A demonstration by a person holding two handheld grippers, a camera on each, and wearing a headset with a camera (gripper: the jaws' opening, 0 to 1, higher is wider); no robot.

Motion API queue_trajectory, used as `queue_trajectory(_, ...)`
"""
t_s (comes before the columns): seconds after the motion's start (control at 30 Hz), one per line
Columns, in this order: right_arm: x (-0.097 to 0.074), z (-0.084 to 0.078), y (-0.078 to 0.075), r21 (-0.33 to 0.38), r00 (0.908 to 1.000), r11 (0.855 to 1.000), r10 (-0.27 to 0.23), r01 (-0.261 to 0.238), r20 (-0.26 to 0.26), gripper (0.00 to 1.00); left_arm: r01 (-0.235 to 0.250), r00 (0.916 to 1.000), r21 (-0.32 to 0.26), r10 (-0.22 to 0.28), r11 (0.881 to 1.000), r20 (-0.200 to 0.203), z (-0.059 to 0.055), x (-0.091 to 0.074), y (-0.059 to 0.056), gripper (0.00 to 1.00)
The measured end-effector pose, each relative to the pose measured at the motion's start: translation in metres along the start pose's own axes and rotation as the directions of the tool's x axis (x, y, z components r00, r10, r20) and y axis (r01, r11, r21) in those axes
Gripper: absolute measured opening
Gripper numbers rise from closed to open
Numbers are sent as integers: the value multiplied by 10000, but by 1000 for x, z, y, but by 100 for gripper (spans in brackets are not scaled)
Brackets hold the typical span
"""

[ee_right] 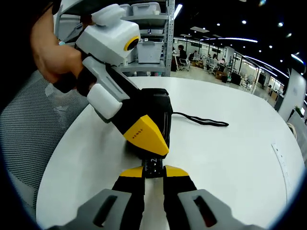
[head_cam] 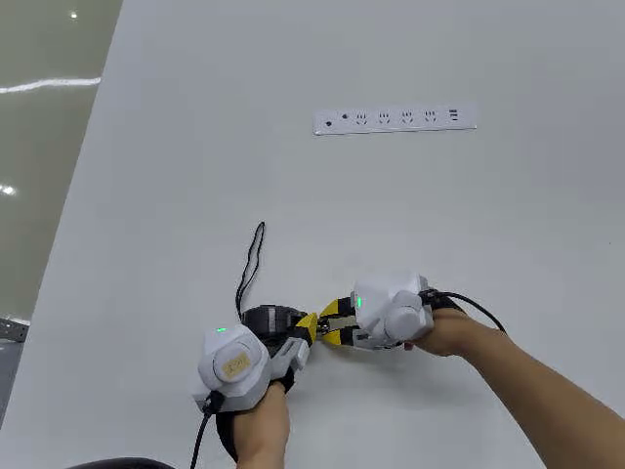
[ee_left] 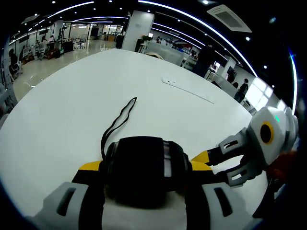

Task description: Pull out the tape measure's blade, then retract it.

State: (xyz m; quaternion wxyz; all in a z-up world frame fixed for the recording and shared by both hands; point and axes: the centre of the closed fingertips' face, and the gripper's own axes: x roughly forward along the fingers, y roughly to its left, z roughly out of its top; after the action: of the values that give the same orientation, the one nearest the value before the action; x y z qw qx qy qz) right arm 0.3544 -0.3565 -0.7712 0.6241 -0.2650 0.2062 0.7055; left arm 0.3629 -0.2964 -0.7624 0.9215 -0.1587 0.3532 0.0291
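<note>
A black tape measure (head_cam: 271, 319) with a black wrist strap (head_cam: 250, 264) lies on the white table. My left gripper (head_cam: 293, 337) is shut on the tape measure's body (ee_left: 144, 167), its yellow fingertips (ee_left: 88, 166) on either side. My right gripper (head_cam: 327, 323) comes in from the right and is shut on the blade's tip (ee_right: 153, 165) right at the case (ee_right: 156, 115). In the right gripper view the yellow fingertips (ee_right: 176, 171) pinch the short bit of blade. The left gripper (ee_right: 136, 127) shows there holding the case.
A white power strip (head_cam: 395, 118) lies farther back on the white table (head_cam: 439, 215). The table's left edge (head_cam: 83, 176) runs along a shiny floor. A mesh chair (ee_right: 33, 143) stands beside the table in the right gripper view. Shelves and people are in the background.
</note>
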Motion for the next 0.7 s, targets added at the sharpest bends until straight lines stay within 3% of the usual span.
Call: queue_trajectory(0.7,12,6,0,378,9987,9993,-27,8,508,13,118,9999,-189,-119,9998,-41,-3,2,-1,67)
